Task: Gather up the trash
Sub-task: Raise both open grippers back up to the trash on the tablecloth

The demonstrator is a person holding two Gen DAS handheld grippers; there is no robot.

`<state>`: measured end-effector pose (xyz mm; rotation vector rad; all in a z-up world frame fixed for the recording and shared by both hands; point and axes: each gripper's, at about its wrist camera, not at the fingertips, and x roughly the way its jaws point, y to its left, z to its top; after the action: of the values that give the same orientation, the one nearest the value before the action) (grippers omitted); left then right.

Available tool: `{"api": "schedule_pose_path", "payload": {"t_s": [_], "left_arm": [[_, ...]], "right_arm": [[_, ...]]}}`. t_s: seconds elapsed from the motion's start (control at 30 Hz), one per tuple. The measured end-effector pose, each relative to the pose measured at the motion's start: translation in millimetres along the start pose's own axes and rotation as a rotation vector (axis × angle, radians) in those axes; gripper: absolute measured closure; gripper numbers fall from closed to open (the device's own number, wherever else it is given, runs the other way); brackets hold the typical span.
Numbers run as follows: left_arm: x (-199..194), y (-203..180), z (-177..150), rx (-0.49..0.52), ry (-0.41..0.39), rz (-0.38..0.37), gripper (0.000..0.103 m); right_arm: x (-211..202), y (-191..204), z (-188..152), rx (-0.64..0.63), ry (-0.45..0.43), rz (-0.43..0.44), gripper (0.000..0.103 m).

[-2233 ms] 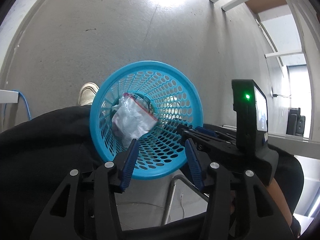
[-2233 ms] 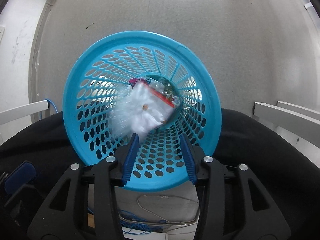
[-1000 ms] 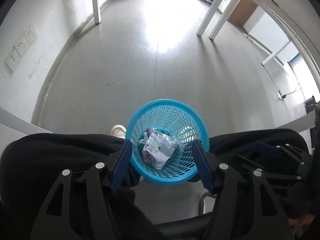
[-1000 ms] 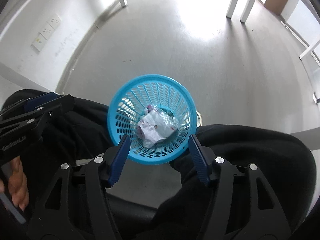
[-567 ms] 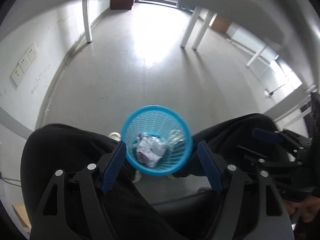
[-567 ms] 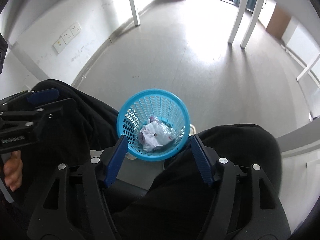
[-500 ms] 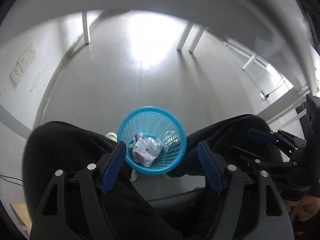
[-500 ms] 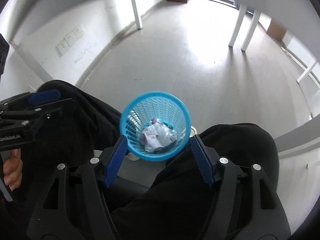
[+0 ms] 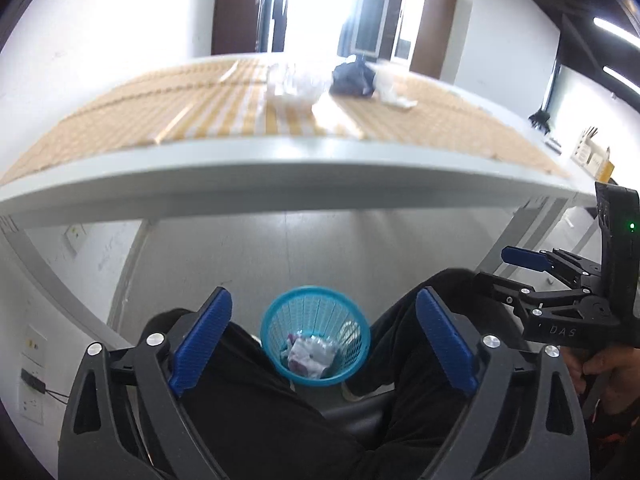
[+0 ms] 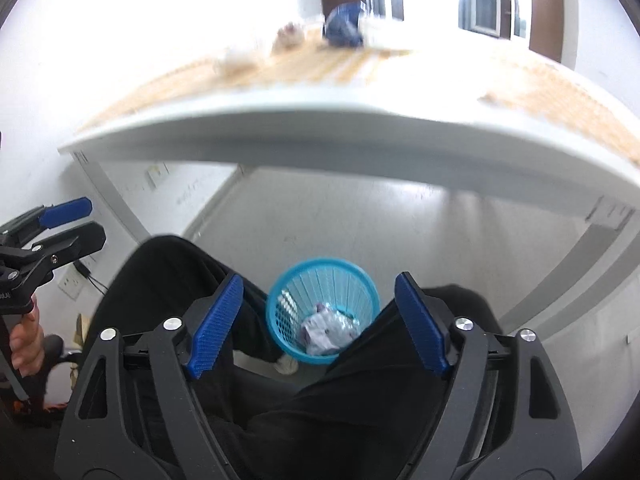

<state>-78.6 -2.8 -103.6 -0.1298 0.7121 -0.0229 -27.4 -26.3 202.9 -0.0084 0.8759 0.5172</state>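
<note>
- The left claw [image 9: 322,342] is opening, its blue pads wide apart with nothing gripped between them.
- The right claw [image 10: 320,322] is opening too, and is likewise empty.
- The blue basket [image 9: 276,320] is standing on the floor between the person's legs [image 9: 248,400], holding crumpled plastic trash [image 9: 308,356].
- More trash, a dark bag [image 9: 352,78] and clear wrappers [image 9: 288,84], is lying blurred on the table [image 9: 280,172] above.
</note>
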Motion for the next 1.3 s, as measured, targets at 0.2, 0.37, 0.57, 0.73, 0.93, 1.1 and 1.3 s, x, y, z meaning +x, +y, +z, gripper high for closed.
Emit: {"api": "schedule_pose_path", "payload": {"t_s": [0.2,0.37,0.57,0.73,0.93,1.1,1.3], "left_arm": [[-24,1,13,-0.019,-0.074,0.007,0.006],[-30,0,32,-0.04,-0.119,0.016,0.006],[-20,-4,58,0.013,-0.133,0.022,0.006],[-10,-4,78,0.027,-0.162,0.034,0.006],[9,7,102,-0.005,-0.157,0.039,0.006],[30,17,121,-0.045,-0.145,0.024,0.006],[54,24,145,-0.081,-0.146,0.023,0.006]], "right_arm": [[-40,5,20,-0.015,-0.113,-0.014,0.017],[-52,4,35,-0.016,-0.158,-0.026,0.013],[-53,3,56,-0.016,-0.183,-0.007,0.009],[-48,-5,82,-0.022,-0.188,-0.022,0.009],[-24,-23,112,-0.023,-0.176,-0.052,0.009],[-2,-38,134,-0.016,-0.148,-0.057,0.009],[19,-51,158,-0.011,-0.127,-0.039,0.009]]}}
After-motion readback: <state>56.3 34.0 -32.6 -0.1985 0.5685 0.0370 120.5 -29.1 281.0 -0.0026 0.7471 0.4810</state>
